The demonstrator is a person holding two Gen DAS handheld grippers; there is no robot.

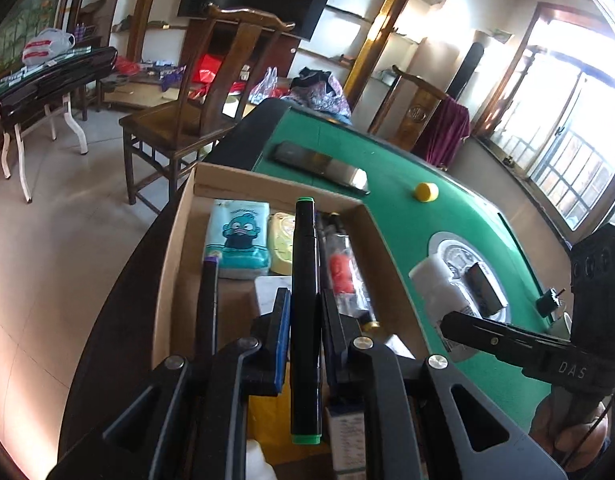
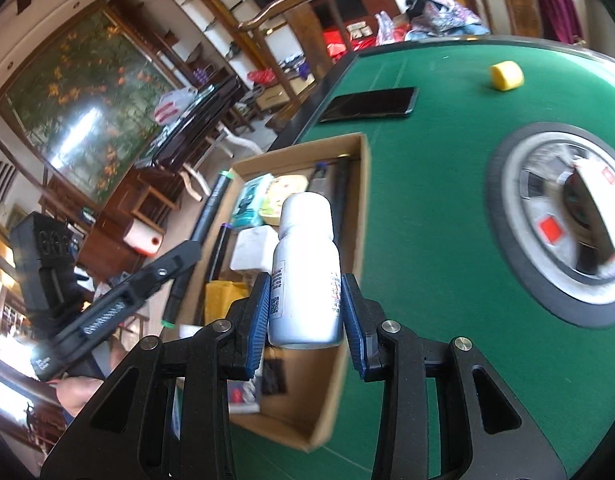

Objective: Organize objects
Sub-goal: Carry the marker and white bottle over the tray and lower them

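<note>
While the left gripper (image 1: 303, 320) has its jaws closed on a long black marker with green end caps (image 1: 305, 312), the marker's long axis runs straight ahead along the fingers, one green cap pointing away over the shallow brown cardboard box (image 1: 179, 224) and the other back toward the camera. Held above the box, the marker hides much of what lies below it; a blue tissue pack with a cartoon face (image 1: 238, 240), a pale yellow packet (image 1: 280, 244) and an orange-and-clear item (image 1: 341, 268) that is hard to make out show around it. The right gripper (image 2: 303, 312) clamps a white plastic bottle with a printed label (image 2: 305, 268) between blue pads, cap pointing forward and up, over the near end of the box; its base is blurred. On the green felt worktop (image 2: 427, 220) lie a black phone (image 2: 369, 104) and a yellow cap (image 2: 506, 75), well apart, beside a round grey centre panel (image 2: 555, 224) cut off at the frame edge.
</note>
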